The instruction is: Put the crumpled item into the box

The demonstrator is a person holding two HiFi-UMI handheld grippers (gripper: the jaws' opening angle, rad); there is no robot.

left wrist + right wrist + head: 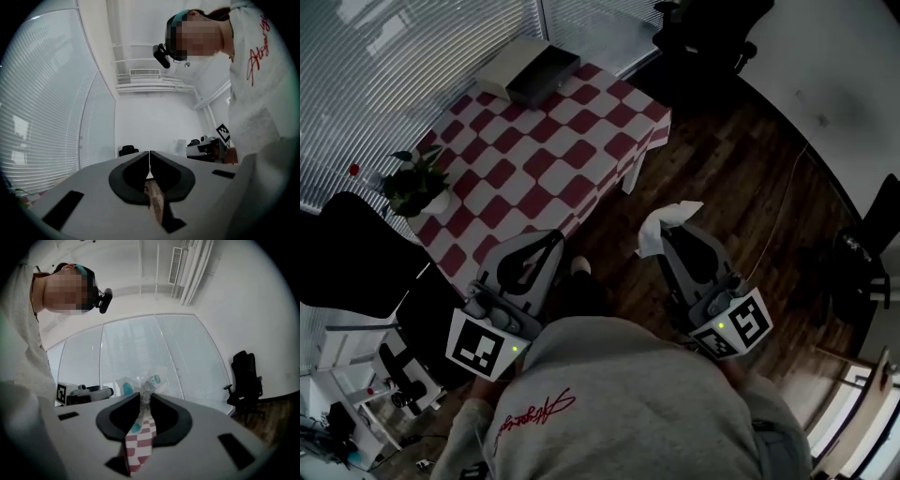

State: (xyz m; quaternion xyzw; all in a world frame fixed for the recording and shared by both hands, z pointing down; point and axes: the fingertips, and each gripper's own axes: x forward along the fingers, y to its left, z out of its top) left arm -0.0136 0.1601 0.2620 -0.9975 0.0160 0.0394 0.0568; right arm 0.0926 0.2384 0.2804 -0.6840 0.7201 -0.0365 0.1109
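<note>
A crumpled white item point(664, 223) with teal print sticks out of my right gripper point(667, 236), which is shut on it over the wooden floor, just right of the table's near corner. In the right gripper view the item point(149, 381) is pinched between the dark jaws of the right gripper point(145, 398). The open dark grey box point(542, 73) sits at the far end of the red-and-white checked table point(534, 159). My left gripper point(553, 238) hangs over the table's near edge. In its own view the left gripper point(149, 158) is shut, with nothing in it.
A potted plant point(417, 183) stands at the table's left edge. A white lid or tray point(508, 62) lies next to the box. A black chair point(347, 267) is at the left and an office chair point(708, 28) beyond the table. Window blinds run behind the table.
</note>
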